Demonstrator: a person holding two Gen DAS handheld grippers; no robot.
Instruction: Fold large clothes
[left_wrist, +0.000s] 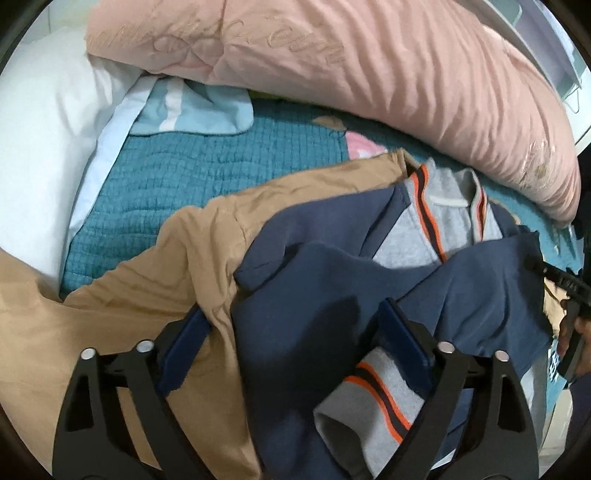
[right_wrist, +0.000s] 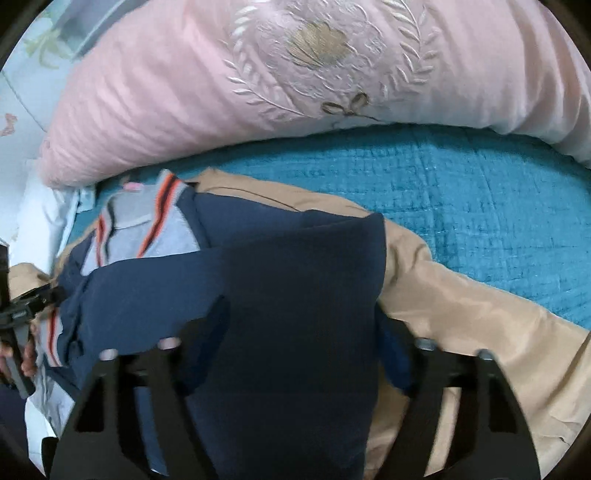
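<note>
Left wrist view: navy jacket (left_wrist: 306, 288) with grey lining and orange-striped trim lies on the teal quilt (left_wrist: 177, 173) of the bed, overlapping a tan garment (left_wrist: 155, 280) spread beneath it. Left hand-held gripper (left_wrist: 295, 328) has its fingers spread wide; navy and tan cloth both bunch up between the blue pads (left_wrist: 406, 332), not pinched. Beyond the jacket, a pink duvet (left_wrist: 369, 85) is heaped along the far side; a white pillow (left_wrist: 44, 122) sits beside the quilt past the tan garment.

Right wrist view: right hand-held gripper (right_wrist: 299, 332) also spread, a broad fold of the navy jacket (right_wrist: 295, 273) draped between and over its fingers. Grey collar of the jacket points toward the pink duvet (right_wrist: 184, 85). Tan garment (right_wrist: 461, 306) runs out from under the jacket across the teal quilt (right_wrist: 461, 192).
</note>
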